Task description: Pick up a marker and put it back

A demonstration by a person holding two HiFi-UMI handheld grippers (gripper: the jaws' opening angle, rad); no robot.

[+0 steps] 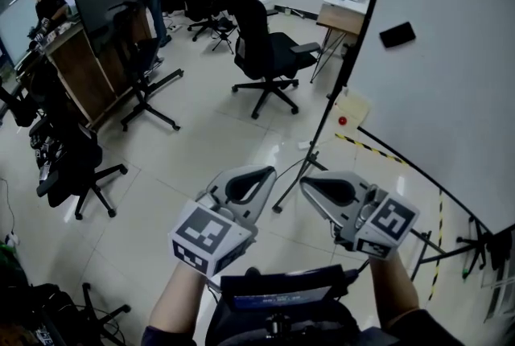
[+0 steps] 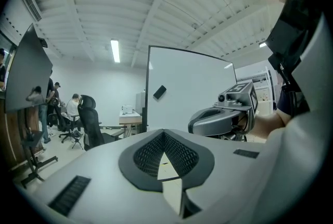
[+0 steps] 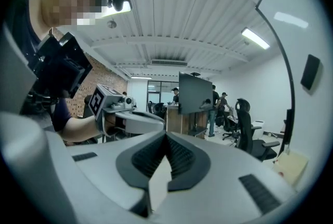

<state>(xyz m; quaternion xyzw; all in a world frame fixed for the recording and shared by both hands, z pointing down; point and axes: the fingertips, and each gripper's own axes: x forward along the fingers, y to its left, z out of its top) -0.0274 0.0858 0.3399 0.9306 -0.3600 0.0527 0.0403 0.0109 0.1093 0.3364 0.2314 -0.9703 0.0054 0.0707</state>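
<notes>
Evidently nothing is begun: left gripper [image 1: 256, 179] and right gripper [image 1: 322, 187] are closed, empty; no marker is visible by the whiteboard [image 1: 434, 79].

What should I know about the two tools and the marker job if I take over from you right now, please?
Tools: the left tool is shut and empty; the right tool is shut and empty. Both are held side by side over the floor.
Things: no marker shows in any view. The whiteboard stands to the right, with a black eraser on it.
Done: nothing that shows.
Left: find a marker, pick it up, put it back.
</notes>
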